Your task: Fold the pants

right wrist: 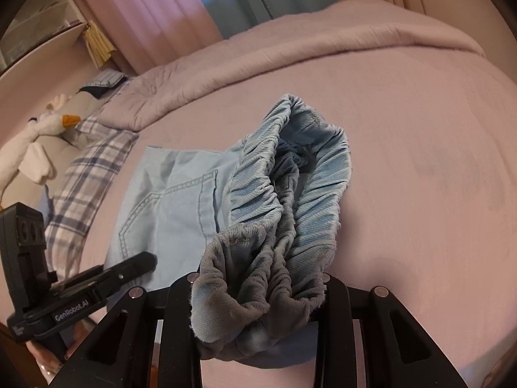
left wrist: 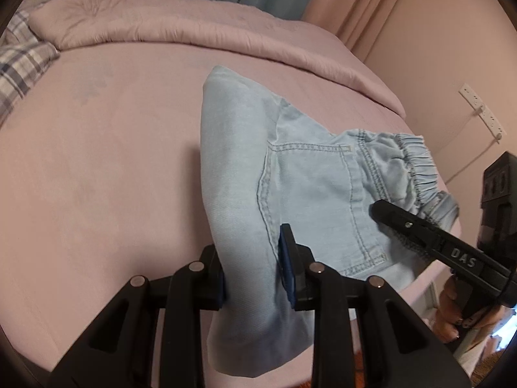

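Light blue denim pants (left wrist: 300, 174) lie folded on the pink bed, back pocket up, elastic waistband (left wrist: 416, 158) at the right. My left gripper (left wrist: 255, 274) is closed on a thick fold of the pants' near left edge. My right gripper (right wrist: 258, 294) is shut on the bunched elastic waistband (right wrist: 290, 194), which rises between its fingers and hides the pads. The right gripper also shows in the left wrist view (left wrist: 420, 226), over the waistband end. The left gripper shows in the right wrist view (right wrist: 129, 268) on the pocket side.
The pink bedsheet (left wrist: 113, 161) stretches to the left and behind. A rolled pink duvet (left wrist: 161, 29) lies along the back. A plaid pillow (right wrist: 87, 174) and a white goose plush (right wrist: 35, 139) sit at the bed's head. A wall with a power strip (left wrist: 481, 113) is to the right.
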Motion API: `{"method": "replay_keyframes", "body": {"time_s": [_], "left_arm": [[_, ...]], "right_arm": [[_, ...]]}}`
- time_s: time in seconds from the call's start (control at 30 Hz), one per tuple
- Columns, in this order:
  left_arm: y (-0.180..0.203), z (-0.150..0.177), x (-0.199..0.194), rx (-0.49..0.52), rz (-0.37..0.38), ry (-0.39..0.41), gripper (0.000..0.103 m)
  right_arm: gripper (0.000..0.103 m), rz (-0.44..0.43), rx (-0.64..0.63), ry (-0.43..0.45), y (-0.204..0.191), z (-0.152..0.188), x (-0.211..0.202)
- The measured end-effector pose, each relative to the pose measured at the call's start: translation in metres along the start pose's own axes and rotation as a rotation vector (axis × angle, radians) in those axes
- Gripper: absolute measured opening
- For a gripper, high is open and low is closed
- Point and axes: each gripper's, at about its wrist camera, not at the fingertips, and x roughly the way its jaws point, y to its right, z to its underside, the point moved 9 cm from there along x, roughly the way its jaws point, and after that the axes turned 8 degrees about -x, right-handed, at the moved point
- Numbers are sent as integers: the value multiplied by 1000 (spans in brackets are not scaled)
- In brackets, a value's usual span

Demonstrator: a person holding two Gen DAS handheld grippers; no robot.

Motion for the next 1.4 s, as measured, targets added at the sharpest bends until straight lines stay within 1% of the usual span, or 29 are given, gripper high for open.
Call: {"method": "replay_keyframes", "body": {"time_s": [0.1, 0.2, 0.3, 0.37, 0.43, 0.5, 0.57, 0.63, 0.7, 0.73, 0.77, 0.8, 0.83, 0.87, 0.9, 0.97, 1.07, 1.13, 1.2, 1.3, 1.37, 1.4], "left_arm": [[-9, -15, 19, -11, -31, 0, 27], [-17, -27, 37, -15, -69, -1, 28], [-28, -34, 63, -39, -97, -44, 28], [-38, -31, 79, -55, -121, -84, 28], [-43, -29, 90, -62, -138, -107, 30], [-46, -26, 93, -61, -151, -105, 33], [-47, -24, 91, -57, -168, -104, 40], [-48, -27, 85, -71, -179, -107, 46], [-50, -30, 76, -65, -203, -92, 46], [-50, -33, 70, -56, -215, -78, 54], [-49, -35, 60, -41, -229, -57, 71], [-47, -40, 53, -34, -234, -39, 78], [-44, -43, 41, -28, -230, -9, 88], [-42, -46, 32, -27, -226, 15, 92], [-39, -49, 20, -26, -225, 39, 95], [-32, -52, -3, -24, -214, 84, 102], [-23, -49, -28, -14, -202, 116, 102], [-16, -42, -42, -2, -193, 137, 102], [-10, -35, -55, 12, -192, 157, 102], [-4, -30, -63, 29, -188, 162, 102], [-6, -25, -66, 24, -200, 164, 102], [-8, -24, -67, 15, -211, 167, 102]], "right_arm": [[32, 6, -27, 13, -4, -16, 14], [32, 21, -41, -4, -4, -26, 33], [32, 32, -39, -38, -3, -28, 58], [32, 40, -31, -72, 0, -26, 74], [32, 42, -10, -110, 4, -20, 87], [32, 60, -2, -142, 8, -12, 98], [35, 80, -8, -153, 9, -6, 102], [37, 92, 7, -168, 13, 1, 104], [41, 91, 24, -179, 15, 2, 102], [48, 100, 20, -185, 15, 2, 98], [52, 115, 12, -189, 16, 2, 96], [58, 158, -9, -187, 16, 1, 89], [60, 186, -27, -174, 16, -1, 82], [60, 209, -44, -155, 15, -4, 73], [61, 221, -53, -142, 16, -5, 67], [65, 233, -57, -94, 12, -11, 42], [77, 199, -60, -20, 3, -18, 4], [92, 195, -73, 33, -4, -22, -24], [97, 228, -97, 85, -9, -23, -51], [97, 272, -119, 121, -17, -21, -72], [97, 263, -105, 137, -20, -15, -84], [97, 258, -97, 136, -20, -16, -84]]}}
